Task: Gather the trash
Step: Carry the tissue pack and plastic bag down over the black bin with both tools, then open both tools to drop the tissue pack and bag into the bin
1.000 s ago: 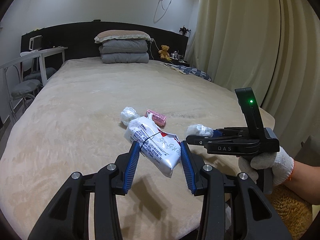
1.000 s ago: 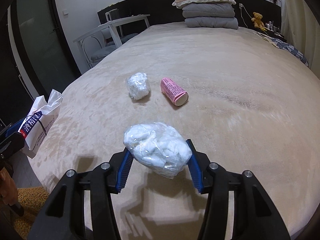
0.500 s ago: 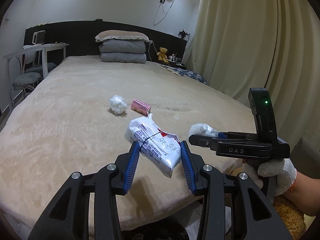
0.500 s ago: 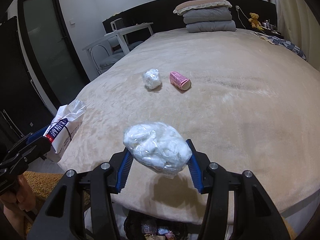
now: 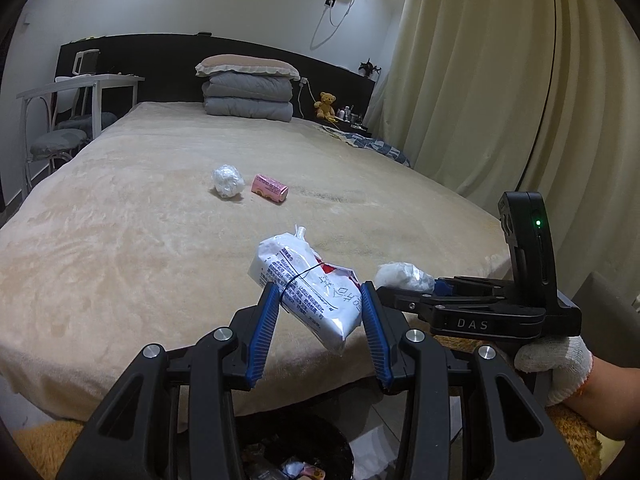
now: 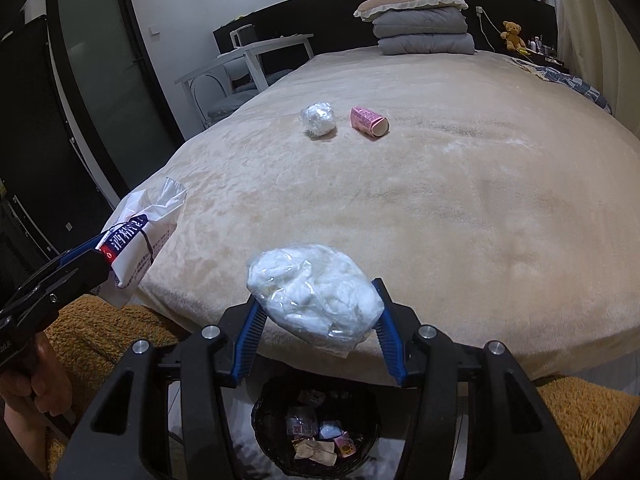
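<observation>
the step in hand looks like the drop-off: both loads are being carried to the black trash basket [image 6: 316, 432] on the floor at the foot of the bed, already holding a few scraps. in the right wrist view the right gripper [image 6: 318, 334] has its fingers pinching a clear bag of white wadding [image 6: 314, 292], hanging almost straight above the basket. the left gripper [image 5: 320, 328] has its fingers pinching a white printed packet [image 5: 308, 284] bound with a black band, also out past the bed edge, with the basket rim just showing beneath. the next move, i judge, calls for centring each load over the opening and spreading the fingers; the left one seems to need a little more travel. farther up the beige bed [image 6: 460, 200] a small crumpled plastic ball [image 6: 319, 119] and a pink tube [image 6: 369, 121] lie near each other, not yet collected. compared with a second ago, both grippers have drawn back off the bed, the basket has come into view, and the grips are unchanged.
</observation>
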A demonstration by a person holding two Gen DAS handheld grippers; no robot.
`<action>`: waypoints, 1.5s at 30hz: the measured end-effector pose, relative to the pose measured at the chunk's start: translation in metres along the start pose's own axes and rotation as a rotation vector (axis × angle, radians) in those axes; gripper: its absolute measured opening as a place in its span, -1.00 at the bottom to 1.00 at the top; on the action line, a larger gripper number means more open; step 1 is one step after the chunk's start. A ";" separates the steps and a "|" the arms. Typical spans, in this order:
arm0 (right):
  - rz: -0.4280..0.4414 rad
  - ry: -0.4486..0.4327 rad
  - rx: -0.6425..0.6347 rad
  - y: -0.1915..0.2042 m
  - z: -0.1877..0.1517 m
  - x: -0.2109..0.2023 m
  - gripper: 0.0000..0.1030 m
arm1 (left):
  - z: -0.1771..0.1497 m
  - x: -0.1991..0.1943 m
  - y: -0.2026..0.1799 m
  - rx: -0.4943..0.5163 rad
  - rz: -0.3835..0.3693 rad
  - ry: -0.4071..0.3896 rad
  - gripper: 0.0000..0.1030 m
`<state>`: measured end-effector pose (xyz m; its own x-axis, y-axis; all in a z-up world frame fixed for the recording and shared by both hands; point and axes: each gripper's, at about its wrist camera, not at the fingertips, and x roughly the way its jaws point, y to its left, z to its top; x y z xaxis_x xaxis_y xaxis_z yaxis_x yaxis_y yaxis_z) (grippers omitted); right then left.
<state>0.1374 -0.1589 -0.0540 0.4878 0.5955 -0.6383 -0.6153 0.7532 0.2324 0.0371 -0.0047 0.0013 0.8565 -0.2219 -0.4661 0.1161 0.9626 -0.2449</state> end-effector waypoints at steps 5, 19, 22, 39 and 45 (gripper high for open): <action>0.013 -0.001 0.005 0.008 -0.014 -0.007 0.01 | -0.017 -0.009 -0.010 -0.003 -0.005 0.014 -0.23; 0.028 0.011 0.021 0.017 -0.041 -0.019 0.01 | -0.044 -0.017 -0.030 -0.017 -0.016 0.057 -0.23; 0.029 0.019 0.016 0.017 -0.045 -0.019 0.01 | -0.050 -0.017 -0.033 -0.023 -0.023 0.072 -0.23; 0.064 0.074 0.010 0.019 -0.055 -0.012 0.02 | -0.075 0.001 -0.030 -0.036 -0.022 0.217 -0.23; 0.077 0.149 0.030 0.019 -0.059 0.003 0.02 | -0.082 0.017 -0.017 -0.114 -0.021 0.298 -0.23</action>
<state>0.0902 -0.1588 -0.0953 0.3418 0.6054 -0.7188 -0.6272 0.7165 0.3053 0.0082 -0.0379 -0.0724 0.6673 -0.2935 -0.6846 0.0604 0.9374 -0.3429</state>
